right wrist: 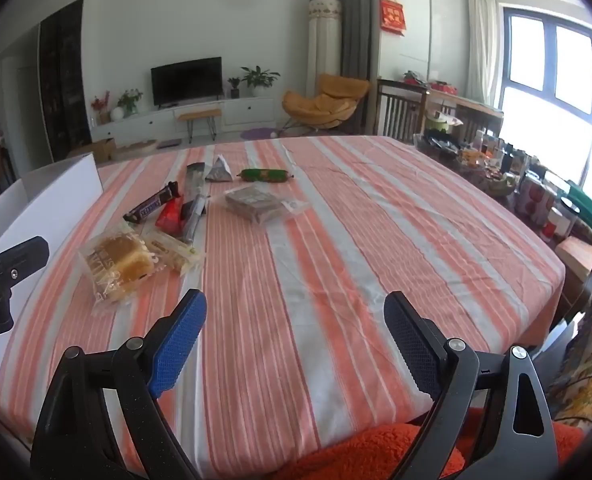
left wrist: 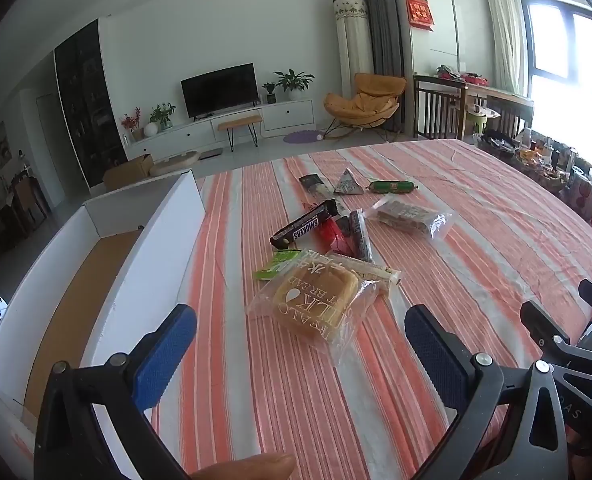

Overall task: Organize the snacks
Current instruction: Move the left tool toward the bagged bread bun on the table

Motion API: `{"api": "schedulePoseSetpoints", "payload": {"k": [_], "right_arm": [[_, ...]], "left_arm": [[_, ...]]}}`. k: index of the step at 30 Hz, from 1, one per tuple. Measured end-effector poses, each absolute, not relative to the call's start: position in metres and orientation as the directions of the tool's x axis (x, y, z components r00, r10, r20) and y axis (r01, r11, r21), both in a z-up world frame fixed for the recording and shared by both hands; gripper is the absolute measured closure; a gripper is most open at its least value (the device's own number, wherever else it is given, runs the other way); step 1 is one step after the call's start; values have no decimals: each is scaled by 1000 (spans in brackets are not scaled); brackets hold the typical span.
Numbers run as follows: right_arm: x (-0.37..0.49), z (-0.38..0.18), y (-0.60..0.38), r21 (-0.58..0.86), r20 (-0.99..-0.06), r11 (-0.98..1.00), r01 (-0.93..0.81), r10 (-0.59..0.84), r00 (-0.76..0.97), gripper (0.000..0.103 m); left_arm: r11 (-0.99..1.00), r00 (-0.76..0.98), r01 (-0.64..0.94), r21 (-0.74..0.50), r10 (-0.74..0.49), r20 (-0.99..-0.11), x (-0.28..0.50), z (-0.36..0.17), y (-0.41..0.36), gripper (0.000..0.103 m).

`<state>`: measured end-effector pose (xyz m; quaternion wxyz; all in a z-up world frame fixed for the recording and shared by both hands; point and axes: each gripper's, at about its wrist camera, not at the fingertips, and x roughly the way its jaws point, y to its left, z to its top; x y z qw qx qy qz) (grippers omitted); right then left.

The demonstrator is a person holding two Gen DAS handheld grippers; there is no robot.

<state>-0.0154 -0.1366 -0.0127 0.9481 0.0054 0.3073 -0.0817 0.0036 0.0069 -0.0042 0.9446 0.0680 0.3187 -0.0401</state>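
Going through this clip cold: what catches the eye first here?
A loose cluster of snacks on the striped tablecloth: a bagged bread nearest, a Snickers bar behind it, a green sausage farthest. A white box stands open at the table's left. Both grippers, left and right, hover open and empty.

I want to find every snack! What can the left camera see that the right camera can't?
Only the left wrist view shows the inside of the white box, with its brown floor, a green packet peeking from under the bread, and a fingertip at the bottom.

Only the right wrist view shows an orange fuzzy cloth at the bottom edge.

Both show the bread, the Snickers, the green sausage and the striped tablecloth. Both grippers are open and empty.
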Motion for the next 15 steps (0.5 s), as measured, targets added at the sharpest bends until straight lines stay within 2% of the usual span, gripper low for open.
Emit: {"api": "schedulePoseSetpoints", "payload": {"k": [15], "right_arm": [[-16,-12,-134,-43,-579,988,148,-145,802,10]], "left_arm": [[992,780,104,77,-33,-625,7,-7,10,0]]}}
